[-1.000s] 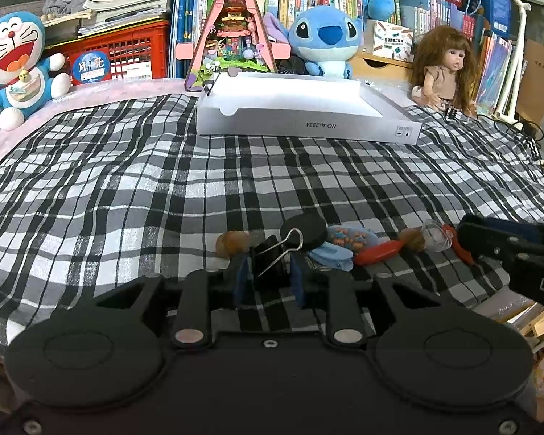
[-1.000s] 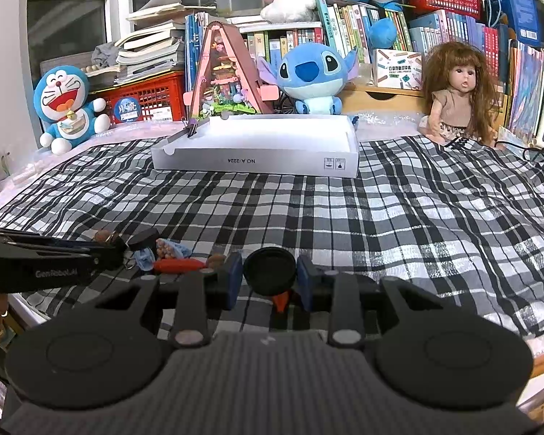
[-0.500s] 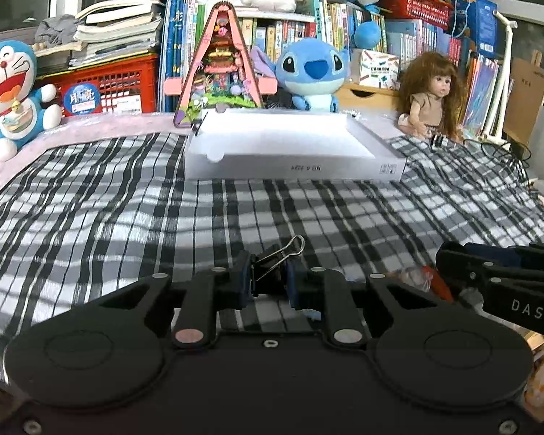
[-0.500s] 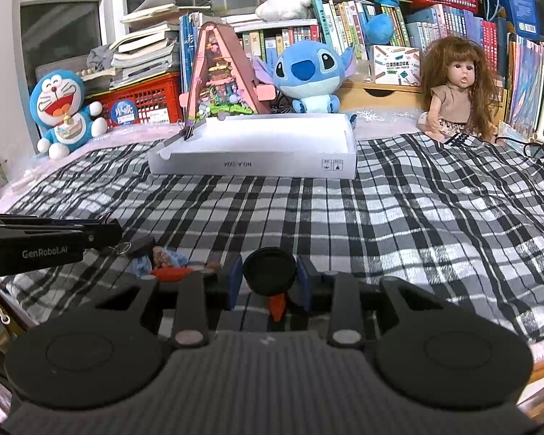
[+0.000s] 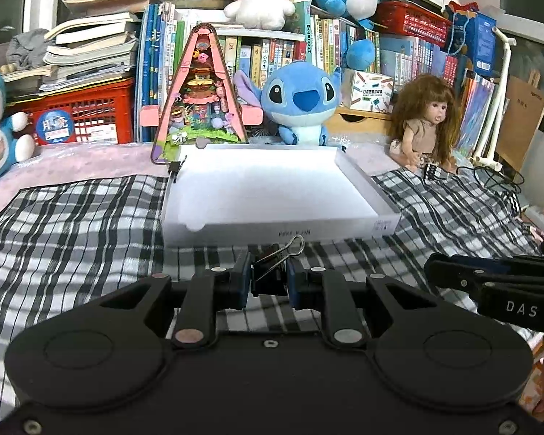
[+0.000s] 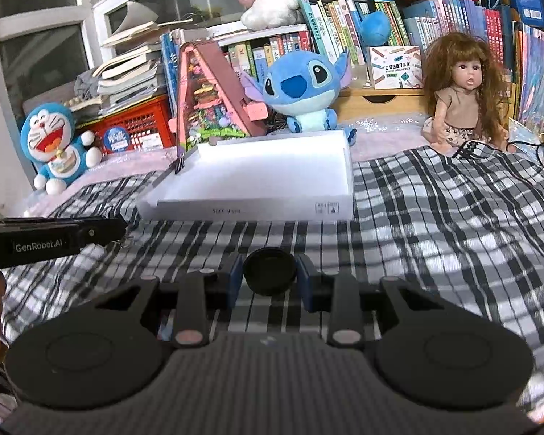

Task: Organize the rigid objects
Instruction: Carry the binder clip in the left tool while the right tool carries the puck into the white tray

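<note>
Left gripper (image 5: 269, 282) pinching a black binder clip (image 5: 272, 272), right gripper (image 6: 270, 278) clamped on a round black cap (image 6: 270, 270); both carried toward the white box lid (image 5: 272, 185) (empty) near the plaid blanket's (image 5: 72, 224) far edge, presumably for depositing.

- Indoor light is even and fairly bright, coming from above.
- The white tray (image 5: 272, 195) glares, its inside washed out with faint grey shading along its left wall.
- Fisheye bending curves the bookshelves (image 6: 453, 18) at the edges, and the corners go dark.
- The plaid cloth (image 6: 435, 224) smears with motion blur in the right wrist view.
</note>
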Action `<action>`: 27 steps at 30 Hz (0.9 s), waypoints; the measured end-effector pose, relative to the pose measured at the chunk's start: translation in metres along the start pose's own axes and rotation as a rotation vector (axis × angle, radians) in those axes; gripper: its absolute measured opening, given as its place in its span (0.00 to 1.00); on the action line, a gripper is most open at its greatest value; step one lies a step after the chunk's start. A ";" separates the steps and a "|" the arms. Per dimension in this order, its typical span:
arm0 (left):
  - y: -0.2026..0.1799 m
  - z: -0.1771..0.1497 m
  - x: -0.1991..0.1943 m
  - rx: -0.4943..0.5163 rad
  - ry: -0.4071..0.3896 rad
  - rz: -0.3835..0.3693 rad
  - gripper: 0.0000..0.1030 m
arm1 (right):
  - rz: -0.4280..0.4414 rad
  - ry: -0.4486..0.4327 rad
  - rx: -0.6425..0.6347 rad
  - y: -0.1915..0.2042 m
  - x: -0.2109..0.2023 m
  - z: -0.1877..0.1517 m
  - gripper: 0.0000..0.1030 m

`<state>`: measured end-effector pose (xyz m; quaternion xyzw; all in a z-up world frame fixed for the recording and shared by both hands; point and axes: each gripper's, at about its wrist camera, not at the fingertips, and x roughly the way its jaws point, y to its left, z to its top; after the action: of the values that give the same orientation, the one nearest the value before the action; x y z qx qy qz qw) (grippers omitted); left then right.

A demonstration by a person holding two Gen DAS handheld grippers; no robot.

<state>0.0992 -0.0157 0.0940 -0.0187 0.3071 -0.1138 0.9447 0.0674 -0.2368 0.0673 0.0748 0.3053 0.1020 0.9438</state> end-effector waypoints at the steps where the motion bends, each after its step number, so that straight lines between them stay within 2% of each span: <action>1: 0.001 0.006 0.005 -0.002 0.009 -0.003 0.18 | -0.001 0.003 0.002 -0.001 0.003 0.005 0.37; 10: 0.012 0.056 0.054 -0.044 0.112 -0.029 0.18 | 0.025 0.077 0.021 -0.014 0.035 0.061 0.36; 18: 0.024 0.095 0.109 -0.105 0.213 -0.017 0.18 | 0.037 0.196 0.049 -0.020 0.087 0.115 0.36; 22: 0.028 0.097 0.134 -0.118 0.252 0.013 0.18 | 0.020 0.248 0.058 -0.020 0.118 0.124 0.36; 27: 0.030 0.091 0.154 -0.108 0.274 0.040 0.18 | -0.021 0.309 0.057 -0.024 0.152 0.117 0.36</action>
<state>0.2800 -0.0250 0.0760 -0.0475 0.4391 -0.0798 0.8936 0.2611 -0.2327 0.0714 0.0818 0.4503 0.0937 0.8842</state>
